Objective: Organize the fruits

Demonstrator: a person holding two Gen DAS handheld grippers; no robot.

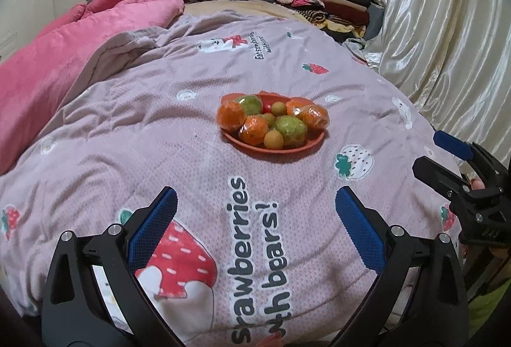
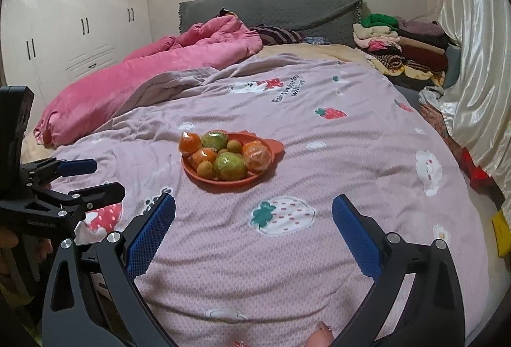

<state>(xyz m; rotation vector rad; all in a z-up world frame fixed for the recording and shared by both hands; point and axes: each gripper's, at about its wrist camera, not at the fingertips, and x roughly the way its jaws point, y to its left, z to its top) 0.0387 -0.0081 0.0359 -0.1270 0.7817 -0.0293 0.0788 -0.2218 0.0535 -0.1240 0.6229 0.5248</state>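
Nearest, the left gripper (image 1: 255, 212) and the right gripper (image 2: 254, 216) are both spread wide, holding nothing. Farther, on the pink strawberry-printed quilt (image 1: 143, 139), wrapped oranges and green fruits (image 1: 271, 120) fill the orange oval plastic plate (image 1: 255, 149) (sorted already, or waiting, I cannot judge).

Two matching rigs here: the left gripper (image 1: 255, 219) is all matte black plastic, its arms pierced by teardrop cut-outs and pinned with round silver screws. Each finger carries a long blue textured pad (image 1: 153, 228). The right gripper (image 2: 254, 227) is the same build, blue pads (image 2: 357, 238) and silver screws, with faint lettering printed on the black body.
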